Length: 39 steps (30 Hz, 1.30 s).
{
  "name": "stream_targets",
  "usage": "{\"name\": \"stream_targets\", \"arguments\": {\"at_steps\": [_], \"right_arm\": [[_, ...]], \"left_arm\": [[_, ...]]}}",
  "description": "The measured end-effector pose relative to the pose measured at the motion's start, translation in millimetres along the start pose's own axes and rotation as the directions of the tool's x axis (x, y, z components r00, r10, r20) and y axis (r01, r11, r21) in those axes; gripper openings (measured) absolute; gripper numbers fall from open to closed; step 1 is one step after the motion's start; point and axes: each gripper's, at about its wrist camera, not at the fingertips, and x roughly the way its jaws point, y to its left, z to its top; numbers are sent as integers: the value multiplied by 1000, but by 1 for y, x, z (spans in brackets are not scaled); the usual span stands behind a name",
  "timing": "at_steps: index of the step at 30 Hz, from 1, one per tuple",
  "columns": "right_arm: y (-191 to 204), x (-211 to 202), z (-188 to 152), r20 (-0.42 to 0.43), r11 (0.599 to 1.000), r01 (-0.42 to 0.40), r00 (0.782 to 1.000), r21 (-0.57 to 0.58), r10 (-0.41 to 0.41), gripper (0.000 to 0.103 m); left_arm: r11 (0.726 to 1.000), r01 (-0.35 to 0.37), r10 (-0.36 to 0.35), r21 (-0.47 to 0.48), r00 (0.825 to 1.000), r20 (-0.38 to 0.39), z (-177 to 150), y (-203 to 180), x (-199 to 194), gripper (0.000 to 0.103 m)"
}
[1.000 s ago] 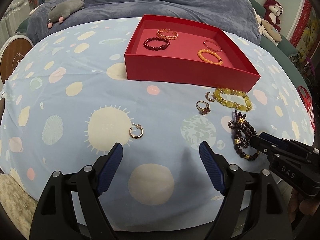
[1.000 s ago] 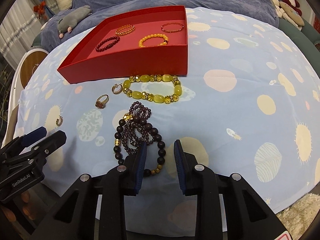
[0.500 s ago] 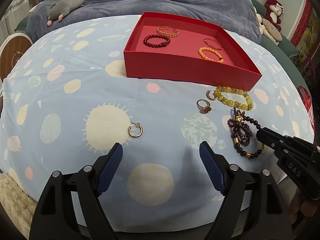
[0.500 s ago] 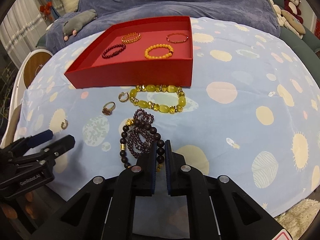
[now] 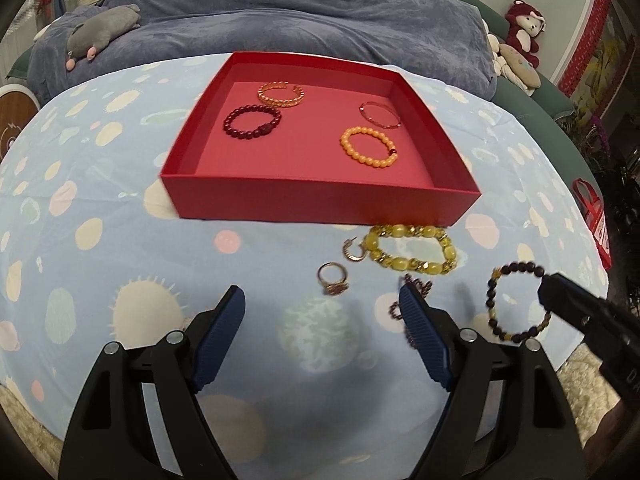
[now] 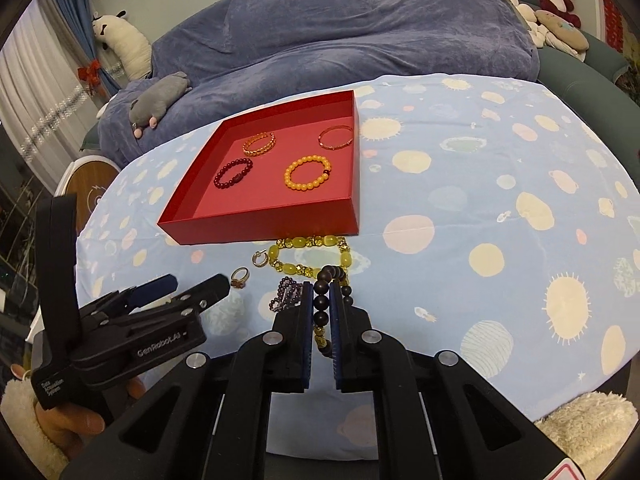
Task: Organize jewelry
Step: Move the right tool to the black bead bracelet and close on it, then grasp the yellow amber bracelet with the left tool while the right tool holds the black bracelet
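1. Blue-padded left gripper (image 5: 322, 320) hangs spread and empty over the ring (image 5: 333, 280); my right gripper (image 6: 320, 304) pinches the dark bead bracelet (image 5: 516, 302) clear of the cloth.
2. I judge those round beads could slip out before reaching the red box (image 5: 320, 200).
3. Only the left view shows the whole loop dangling.

The box (image 5: 320, 200) sits on the bed (image 5: 100, 220), with four bracelets (image 5: 368, 148) inside it. Just before its near wall lie a beaded bracelet (image 5: 412, 254), a hoop earring (image 5: 354, 251) touching that bracelet's left end, and a ring (image 5: 333, 280) nearer and to the left. A small bead strand (image 6: 285, 298) lies before them. Behind the box, a blanket (image 5: 300, 12) with a plush toy (image 5: 102, 34) on its left.
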Motion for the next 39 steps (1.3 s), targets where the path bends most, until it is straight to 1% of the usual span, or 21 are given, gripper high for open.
{"name": "stream_targets", "arguments": {"at_steps": [2,3,4,6,8,12,15,17,18,19,20,22,25,29,33,37,39], "right_arm": [[-4,2,-2,-8,1000,0,1000,11,0,8],[-7,2,-3,-13,1000,-2,1000,18,2,8],[-9,3,-4,-17,1000,-3,1000,25,4,8],[-10,5,-5,-22,999,-9,1000,33,9,8],[-11,7,-5,-26,1000,-5,1000,30,6,8],[-15,12,-6,-39,999,-12,999,44,13,8],[-18,15,-7,-45,998,-15,999,57,18,8],[-19,17,-7,-48,998,-17,999,60,20,8],[-20,17,-7,-48,998,-19,999,61,22,8],[-20,18,-7,-50,998,-18,999,60,21,8],[-20,19,-8,-54,998,-18,998,60,22,8],[-19,20,-9,-59,998,-19,998,58,22,8],[-16,20,-10,-62,999,-21,998,47,24,8],[-8,22,-12,-71,999,-31,997,31,33,8],[1,22,-12,-76,999,-48,996,21,50,8],[14,21,-10,-76,997,-74,994,11,75,8],[21,20,-8,-74,996,-88,993,3,88,8]], "left_arm": [[1000,4,-4,17,1000,7,7,-12,9,75],[1000,3,-3,30,1000,8,10,-18,14,73],[999,-2,1,43,1000,6,12,-23,20,69],[998,-3,3,57,1000,-6,16,-29,34,63],[998,-9,10,58,1000,-18,20,-32,47,61],[997,-19,22,79,999,-35,26,-35,64,50],[993,-49,52,110,998,-23,26,-41,68,49],[988,-68,70,136,997,-14,24,-43,67,39],[986,-77,79,146,997,-11,23,-44,67,32],[985,-79,81,151,997,-9,22,-43,66,27],[985,-78,80,151,997,-9,21,-41,65,24],[987,-73,76,142,997,-17,19,-36,62,9],[993,-52,56,110,998,-31,13,-24,54,10],[996,-62,65,62,997,-39,0,-3,39,9],[999,-53,53,0,998,-46,-12,20,22,9],[999,-33,32,-27,999,-38,-18,33,6,9],[999,-27,27,-24,999,-35,-19,33,2,9]]}}
